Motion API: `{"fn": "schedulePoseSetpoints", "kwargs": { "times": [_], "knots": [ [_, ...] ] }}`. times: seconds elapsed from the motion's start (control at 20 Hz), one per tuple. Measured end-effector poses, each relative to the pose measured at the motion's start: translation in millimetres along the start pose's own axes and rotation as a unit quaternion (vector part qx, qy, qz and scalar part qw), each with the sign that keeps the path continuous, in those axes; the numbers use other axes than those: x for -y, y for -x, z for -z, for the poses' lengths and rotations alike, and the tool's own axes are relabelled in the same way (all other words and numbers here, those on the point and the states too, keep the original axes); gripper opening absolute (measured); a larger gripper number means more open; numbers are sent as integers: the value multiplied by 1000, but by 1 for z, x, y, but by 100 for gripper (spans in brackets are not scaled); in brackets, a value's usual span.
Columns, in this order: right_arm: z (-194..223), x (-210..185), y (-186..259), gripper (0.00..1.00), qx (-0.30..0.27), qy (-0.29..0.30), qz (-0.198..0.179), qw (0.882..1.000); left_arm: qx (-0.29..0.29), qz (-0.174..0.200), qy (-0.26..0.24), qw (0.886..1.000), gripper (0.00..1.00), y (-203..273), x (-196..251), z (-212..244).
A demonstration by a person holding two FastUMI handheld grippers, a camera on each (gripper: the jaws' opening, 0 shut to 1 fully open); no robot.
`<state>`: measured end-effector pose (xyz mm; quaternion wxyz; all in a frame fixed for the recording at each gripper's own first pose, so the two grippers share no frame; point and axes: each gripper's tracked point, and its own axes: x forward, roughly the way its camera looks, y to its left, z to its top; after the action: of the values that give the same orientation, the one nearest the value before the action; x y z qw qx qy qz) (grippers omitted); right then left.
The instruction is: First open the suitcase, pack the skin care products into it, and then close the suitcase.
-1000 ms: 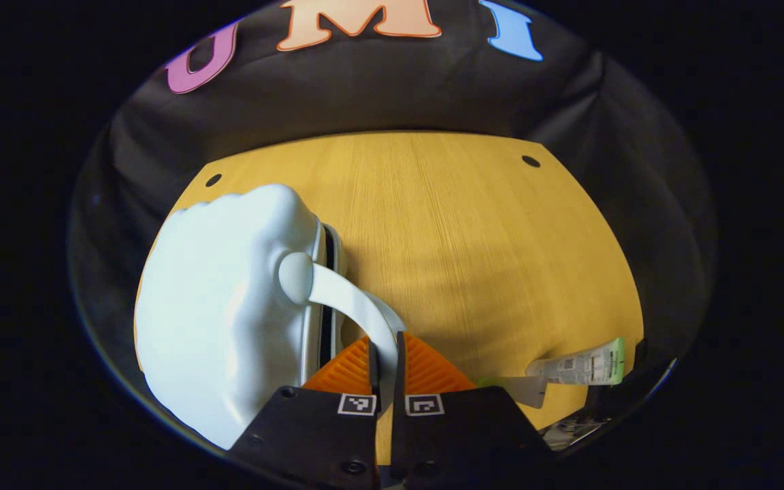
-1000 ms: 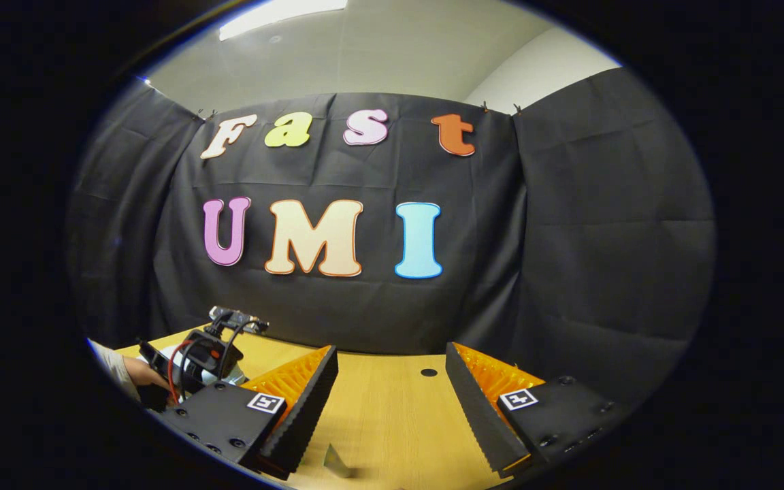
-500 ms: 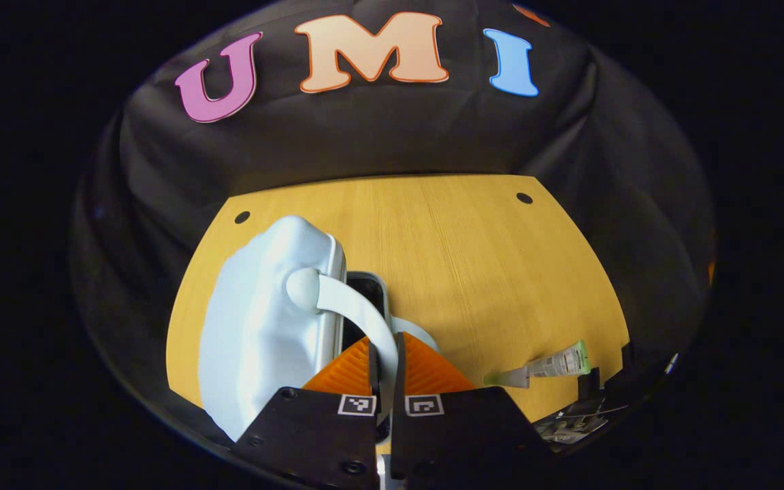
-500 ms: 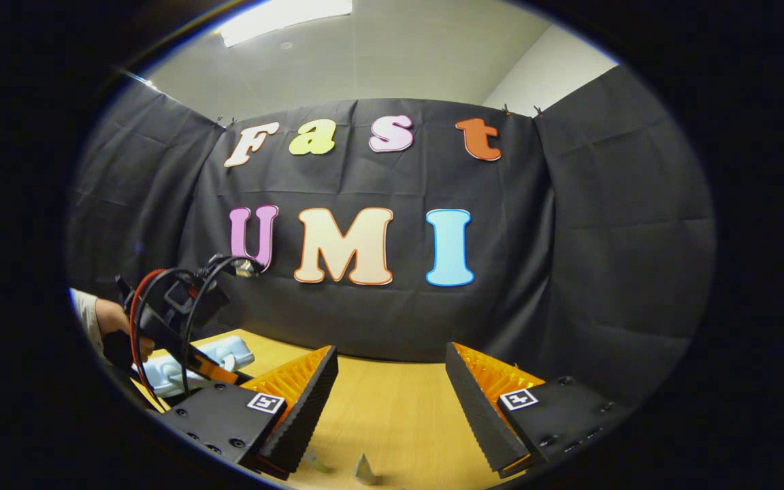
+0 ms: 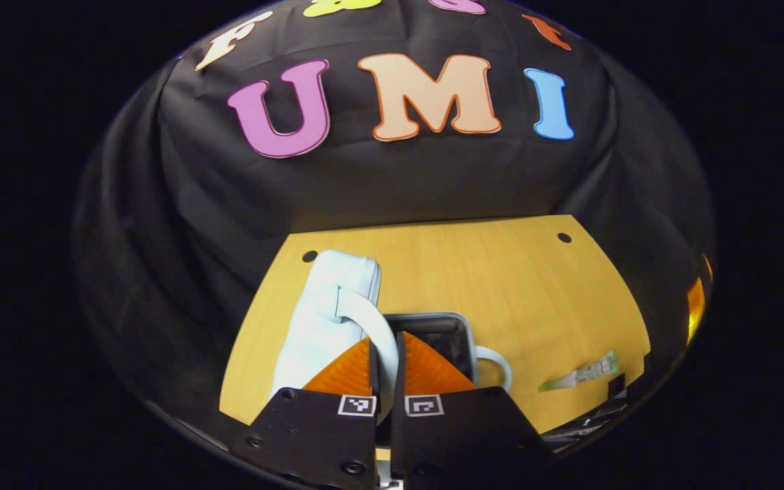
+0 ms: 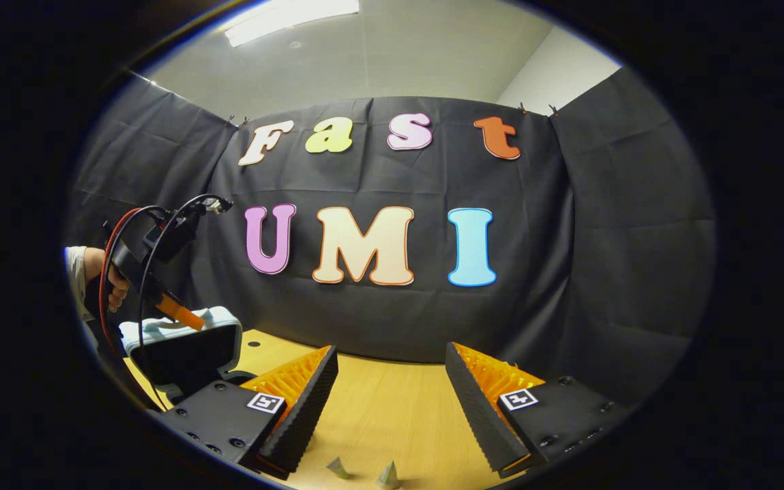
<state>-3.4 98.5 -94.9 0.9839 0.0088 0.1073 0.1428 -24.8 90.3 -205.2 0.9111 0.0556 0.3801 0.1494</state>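
In the left gripper view the small pale blue suitcase stands half open on the wooden table. My left gripper is shut on the lid's curved handle and holds the lid tilted up. The dark inside of the lower half shows behind the fingers. A green-capped skin care tube lies on the table to the right. In the right gripper view my right gripper hangs open over the table with nothing between its fingers. The raised lid shows at the left, under the left gripper.
A person's hand holds the left gripper, with red and black cables looping above it. Two pointed tube ends lie on the table just below my right gripper. Black cloth walls close off the table's far side.
The left gripper has lifted the lid by its handle, swinging it from nearly flat to steeply raised and exposing the dark inside. The right gripper has stayed open and barely shifted.
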Motion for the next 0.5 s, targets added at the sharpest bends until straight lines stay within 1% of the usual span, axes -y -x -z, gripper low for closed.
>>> {"fn": "schedulePoseSetpoints", "kwargs": {
  "times": [0.1, 0.2, 0.25, 0.4, 0.5],
  "knots": [
    [2, -9, -4, 98, -1, 2, -2, 1000, 9, -22, 2, 1000, 1, -4, -27, -4],
    [4, -14, -9, 98, -4, 9, 3, 1000, 15, -33, 12, 999, 1, -5, -52, -7],
    [4, -18, -11, 98, -5, 7, 8, 1000, 20, -42, 13, 999, 1, -4, -71, -9],
    [7, -30, -19, 98, -6, -5, 19, 1000, 24, -69, 0, 997, 1, -6, -124, -6],
    [10, -41, -23, 98, -6, -5, 26, 1000, 24, -80, 2, 996, 1, -11, -153, -3]
  ]
}}
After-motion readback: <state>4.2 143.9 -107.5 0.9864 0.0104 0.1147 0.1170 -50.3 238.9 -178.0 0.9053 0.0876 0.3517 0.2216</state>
